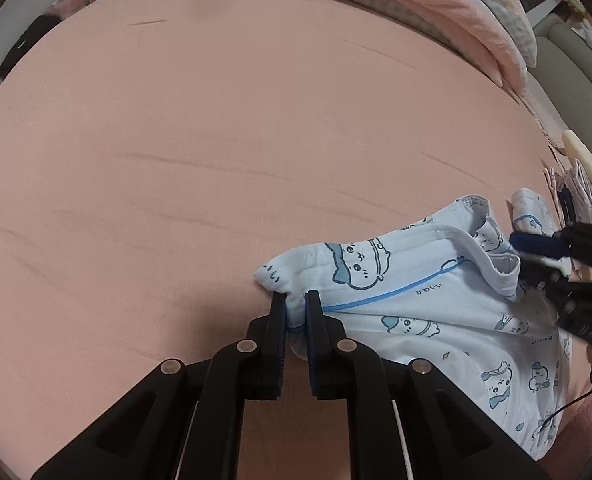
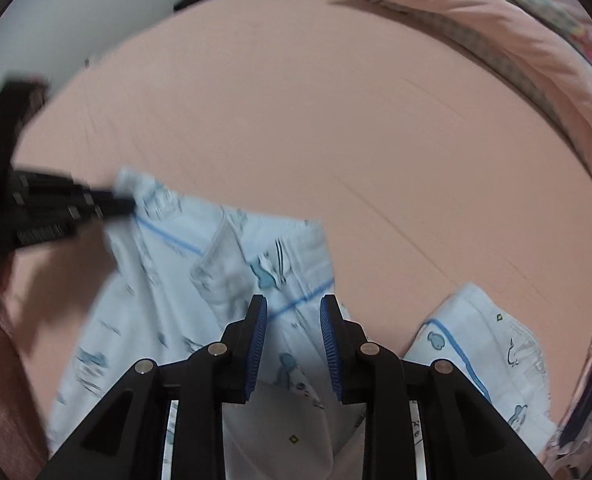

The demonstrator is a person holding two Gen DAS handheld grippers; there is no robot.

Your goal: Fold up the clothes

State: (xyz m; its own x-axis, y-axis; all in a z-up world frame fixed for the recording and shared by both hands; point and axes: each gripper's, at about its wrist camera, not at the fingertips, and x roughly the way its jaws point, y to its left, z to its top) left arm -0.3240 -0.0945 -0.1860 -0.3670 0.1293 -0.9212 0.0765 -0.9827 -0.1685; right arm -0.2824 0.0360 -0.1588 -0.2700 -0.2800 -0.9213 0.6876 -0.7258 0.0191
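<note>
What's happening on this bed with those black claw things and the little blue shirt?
A person is folding clothes on a pink bed, holding a claw in each hand. The left claw is pinched shut on a corner of a light blue pajama top printed with cartoon animals. The right claw is open, hovering over the same top near its collar, gripping nothing. A second light blue piece lies beside it, and a pink quilt is heaped at the far edge.

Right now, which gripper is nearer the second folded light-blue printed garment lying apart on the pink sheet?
Right. The right gripper hovers open just left of the folded garment; the left gripper pinches the pajama shirt's far corner.
</note>
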